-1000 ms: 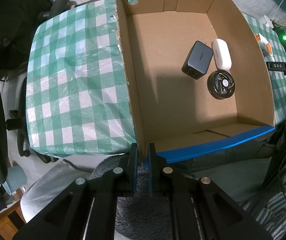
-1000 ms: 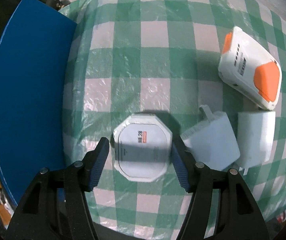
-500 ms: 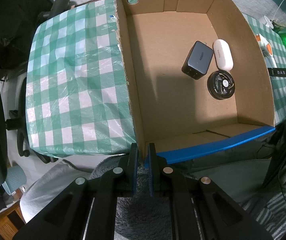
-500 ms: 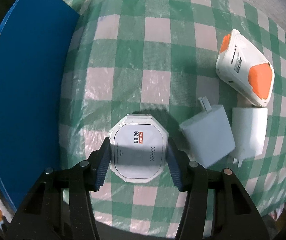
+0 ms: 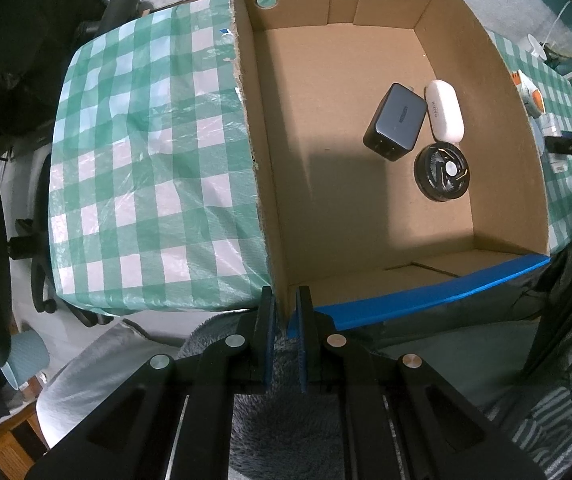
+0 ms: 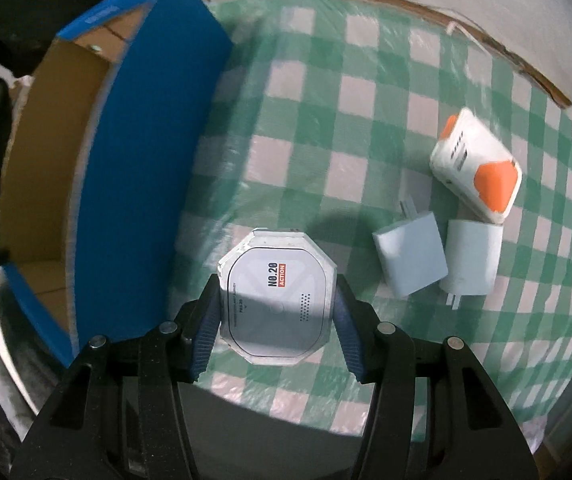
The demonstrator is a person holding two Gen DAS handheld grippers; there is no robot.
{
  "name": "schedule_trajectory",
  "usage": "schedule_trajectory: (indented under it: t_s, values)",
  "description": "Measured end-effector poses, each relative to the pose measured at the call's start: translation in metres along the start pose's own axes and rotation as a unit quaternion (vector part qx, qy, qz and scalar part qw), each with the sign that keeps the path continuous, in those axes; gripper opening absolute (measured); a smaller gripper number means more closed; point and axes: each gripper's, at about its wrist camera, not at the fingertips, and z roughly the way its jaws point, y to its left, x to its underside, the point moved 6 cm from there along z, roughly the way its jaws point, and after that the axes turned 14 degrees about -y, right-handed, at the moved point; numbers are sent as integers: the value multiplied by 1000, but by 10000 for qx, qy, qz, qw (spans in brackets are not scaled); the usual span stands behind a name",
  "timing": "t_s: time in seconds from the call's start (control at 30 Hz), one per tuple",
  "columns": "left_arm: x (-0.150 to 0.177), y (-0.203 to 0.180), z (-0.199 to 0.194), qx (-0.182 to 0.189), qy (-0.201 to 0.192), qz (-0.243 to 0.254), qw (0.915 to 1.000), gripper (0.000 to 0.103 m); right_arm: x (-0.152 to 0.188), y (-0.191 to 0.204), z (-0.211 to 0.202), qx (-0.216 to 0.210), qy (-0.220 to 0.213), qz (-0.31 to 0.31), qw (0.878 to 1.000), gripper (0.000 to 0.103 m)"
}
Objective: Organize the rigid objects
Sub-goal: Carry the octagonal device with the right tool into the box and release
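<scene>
Left hand-held gripper: clenched on the near-left corner of the cardboard box, blue-padded fingers pressed to either side of the left wall at the corner.

Cardboard box: open-topped, blue tape along near and far rims, seated on the surface under a green-and-white checked cloth, at its near edge.

Box contents, right half of the floor:
- dark grey charger block, lying flat, touching the white case at its right.
- white oval earbud case, just beside the right wall.
- round black disc with a silver centre, just near of the other two, touching or nearly touching the charger; which, cannot tell.

Right hand-held gripper: grasping an octagonal white device printed "NO.20 ACTION", fingers bearing on its left and right edges; device held face up over the near edge of the surface, right of the box's blue outer wall. Whether lifted clear of the cloth, cannot tell.

Remaining on the surface, right of the held device:
- pale blue plug adapter, prongs pointing far.
- white plug adapter, touching the pale blue one, prongs pointing near.
- white-and-orange device, just far of the white adapter, touching or overlapping its far end.
</scene>
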Motion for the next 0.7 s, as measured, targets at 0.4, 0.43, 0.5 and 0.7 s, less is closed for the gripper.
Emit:
schedule_trajectory:
  t_s: [0.4,0.43,0.5,0.7]
  values:
    - [0,1,1,-23,-7,38,10000,8,-24,78,-66,-598,-351,-816,9942,54]
    - [0,2,1,-18,-5,32,10000,8,-25,87,-68,-604,-358,-913,9933,54]
    - [1,1,1,-34,-1,50,10000,8,-29,99,-68,-618,-365,-1027,9921,53]
    - [1,0,1,-40,-1,61,10000,8,-32,130,-64,-680,-332,-1274,9890,54]
